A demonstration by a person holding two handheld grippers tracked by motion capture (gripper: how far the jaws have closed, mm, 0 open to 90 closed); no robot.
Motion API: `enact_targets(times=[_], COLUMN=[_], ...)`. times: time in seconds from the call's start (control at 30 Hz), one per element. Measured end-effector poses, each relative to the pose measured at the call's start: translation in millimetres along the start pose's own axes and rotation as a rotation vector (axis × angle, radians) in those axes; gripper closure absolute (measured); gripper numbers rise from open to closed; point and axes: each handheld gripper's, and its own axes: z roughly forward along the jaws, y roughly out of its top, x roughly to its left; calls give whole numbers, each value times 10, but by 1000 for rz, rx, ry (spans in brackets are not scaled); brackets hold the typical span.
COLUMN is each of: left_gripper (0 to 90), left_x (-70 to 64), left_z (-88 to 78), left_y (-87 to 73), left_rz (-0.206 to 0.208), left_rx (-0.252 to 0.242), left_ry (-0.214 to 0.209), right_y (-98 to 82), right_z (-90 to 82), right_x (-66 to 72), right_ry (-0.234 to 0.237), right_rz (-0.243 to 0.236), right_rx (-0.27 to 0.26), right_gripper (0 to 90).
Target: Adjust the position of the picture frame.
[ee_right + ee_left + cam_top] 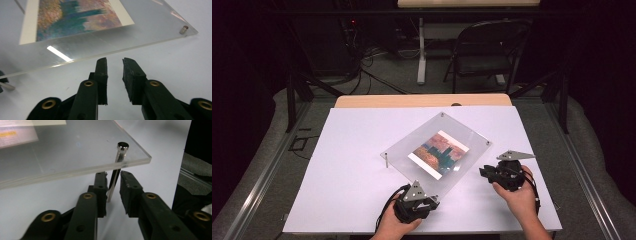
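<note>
The left gripper [113, 185] is sitting released around the metal post [115, 173] at the acrylic frame's [412, 150] six o'clock corner; the right gripper [115, 68], at four o'clock, is gaping empty.

Clear frame [412, 145], orange-teal print [439, 153], white table [347, 165]

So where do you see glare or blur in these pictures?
Right gripper view: a bright glare streak on the acrylic frame, and the print is soft. Left gripper view: the standoff pin is sharp, the frame's far part hazy. High view: dark surroundings.
</note>
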Motion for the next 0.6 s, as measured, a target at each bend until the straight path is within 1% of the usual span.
enact_targets(times=[0.07, 0.1, 0.13, 0.17, 0.2, 0.27, 0.3, 0.37, 0.4, 0.47, 0.53, 0.57, 0.6], left_gripper=[659, 613, 586, 556, 535, 492, 476, 456, 448, 435, 436, 436, 438], left_x=[18, 31, 45, 62, 71, 124, 150, 204, 230, 313, 388, 424, 454], left_z=[-68, -94, -138, -178, -202, -297, -344, -427, -457, -554, -626, -660, -681], left_y=[-23, -31, -49, -63, -73, -97, -105, -131, -141, -169, -191, -199, -205], left_rz=[-15, -14, -22, -22, -33, -50, -55, -70, -75, -103, -112, -109, -112], left_rx=[3, 9, 13, 6, -4, -32, -36, -57, -68, -89, -98, -100, -103], left_ry=[-7, -9, -7, -4, -3, 0, 5, 15, 17, 25, 46, 69, 81], right_y=[-21, -31, -39, -54, -65, -87, -97, -118, -131, -152, -193, -204, -217], right_z=[-35, -52, -64, -73, -86, -103, -108, -127, -135, -150, -146, -137, -125], right_x=[41, 60, 69, 90, 113, 156, 182, 224, 246, 274, 307, 311, 315], right_ry=[13, 20, 24, 37, 44, 49, 51, 42, 36, 33, 40, 37, 36], right_rz=[-7, -5, -6, -1, 4, -8, -12, -33, -42, -58, -65, -69, -72], right_rx=[-34, -43, -53, -72, -73, -94, -103, -120, -128, -118, -113, -118, -124], right_gripper=[688, 666, 651, 630, 620, 574, 550, 498, 487, 469, 453, 447, 442])
